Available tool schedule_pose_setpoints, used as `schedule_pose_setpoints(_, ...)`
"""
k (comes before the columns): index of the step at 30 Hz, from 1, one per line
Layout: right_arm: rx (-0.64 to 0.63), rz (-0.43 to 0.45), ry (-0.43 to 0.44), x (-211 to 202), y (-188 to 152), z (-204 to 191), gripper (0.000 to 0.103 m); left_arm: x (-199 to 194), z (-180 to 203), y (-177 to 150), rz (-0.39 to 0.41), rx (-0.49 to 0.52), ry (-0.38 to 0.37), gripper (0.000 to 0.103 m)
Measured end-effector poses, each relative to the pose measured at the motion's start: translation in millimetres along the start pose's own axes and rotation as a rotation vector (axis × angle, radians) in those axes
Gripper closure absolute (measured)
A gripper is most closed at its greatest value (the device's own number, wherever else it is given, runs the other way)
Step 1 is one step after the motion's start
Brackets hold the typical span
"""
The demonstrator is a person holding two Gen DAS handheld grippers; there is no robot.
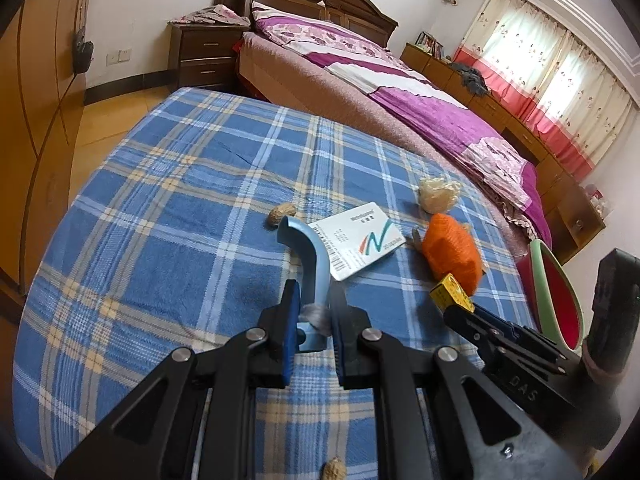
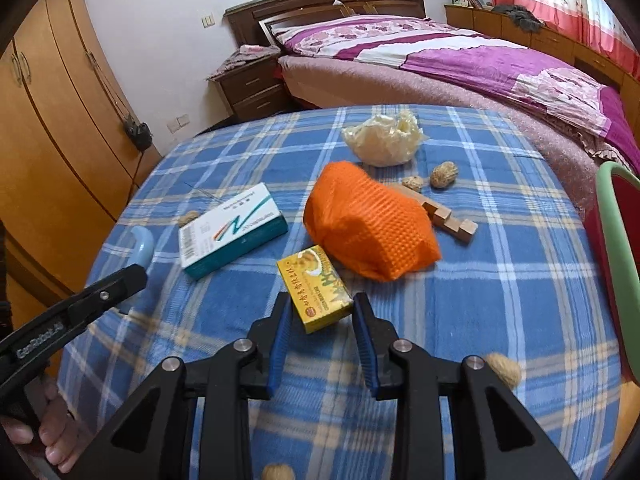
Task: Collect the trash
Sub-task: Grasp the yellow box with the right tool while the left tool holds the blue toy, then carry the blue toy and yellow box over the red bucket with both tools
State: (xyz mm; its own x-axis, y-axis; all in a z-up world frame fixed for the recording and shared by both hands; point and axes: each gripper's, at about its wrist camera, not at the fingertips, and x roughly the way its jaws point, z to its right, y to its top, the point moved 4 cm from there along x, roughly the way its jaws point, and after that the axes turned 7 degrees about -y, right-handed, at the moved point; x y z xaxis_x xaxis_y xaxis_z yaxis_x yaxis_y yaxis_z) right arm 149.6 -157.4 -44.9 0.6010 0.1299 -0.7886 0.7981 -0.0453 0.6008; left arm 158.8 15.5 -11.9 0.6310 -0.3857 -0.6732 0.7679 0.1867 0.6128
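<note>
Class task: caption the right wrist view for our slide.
Right gripper clamps a small yellow box on the blue plaid cloth.

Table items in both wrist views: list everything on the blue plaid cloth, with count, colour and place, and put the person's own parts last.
white box: 1, white and teal, left of centre.
orange mesh bag: 1, orange, centre.
yellow box: 1, yellow, near edge, between the right claw's pads.
crumpled plastic: 1, cream, far side.
wooden block: 1, tan, right of the mesh bag.
nut shells: at least five, tan, scattered.
blue tool: 1, light blue, left side, its handle held.
bin: 1, green rim, red inside, right edge.
left claw: 1, black, shut on the blue tool.
right claw: 1, black, around the yellow box.
hand: 1, lower left.
</note>
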Motion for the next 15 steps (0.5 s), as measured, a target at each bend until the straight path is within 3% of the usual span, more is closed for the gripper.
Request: schedule_pose_setpoints(15,0.066,0.096,0.039,-62.9,-11.7,17.0,0.070,-20.8,35.2,-6.4,0.016,0.044,-0.058,0.089)
